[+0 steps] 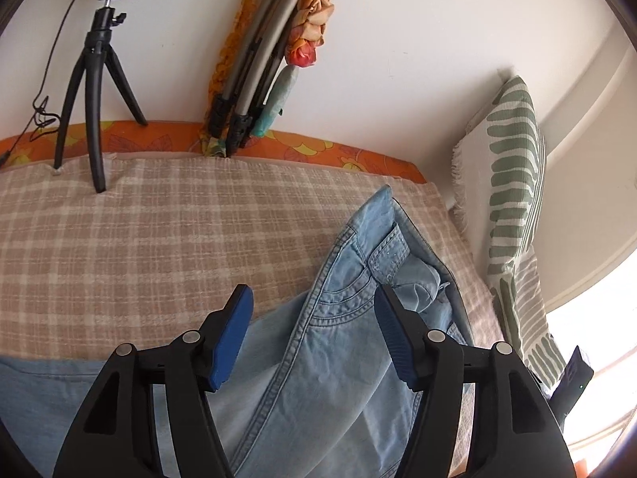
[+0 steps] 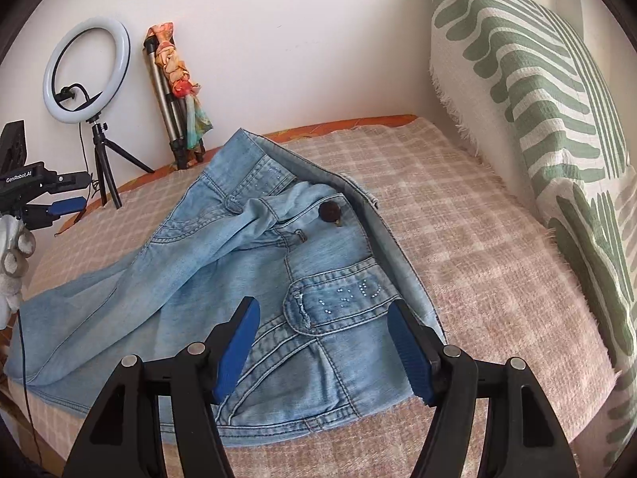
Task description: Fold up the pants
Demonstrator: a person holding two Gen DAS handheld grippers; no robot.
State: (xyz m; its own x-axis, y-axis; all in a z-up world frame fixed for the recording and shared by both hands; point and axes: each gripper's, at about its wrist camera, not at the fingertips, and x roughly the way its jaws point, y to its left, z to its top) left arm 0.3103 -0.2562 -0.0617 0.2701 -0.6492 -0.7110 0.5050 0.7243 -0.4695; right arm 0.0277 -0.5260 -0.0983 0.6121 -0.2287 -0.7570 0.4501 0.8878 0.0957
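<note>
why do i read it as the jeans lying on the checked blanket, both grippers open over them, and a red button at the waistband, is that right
One detail is off: the button at the waistband is dark brown, not red, as the right wrist view shows. The rest holds: the jeans lie on the checked blanket, and both the left gripper and the right gripper are open over them.

- A ring light [image 2: 86, 69] on a black tripod [image 1: 92, 91] is standing on the plaid blanket [image 1: 151, 231].
- A folded tripod [image 2: 169, 107] wrapped in a scarf [image 1: 318, 12] is leaning against the wall [image 2: 298, 32].
- A green-striped pillow [image 2: 529, 91] is resting upright by the wall.
</note>
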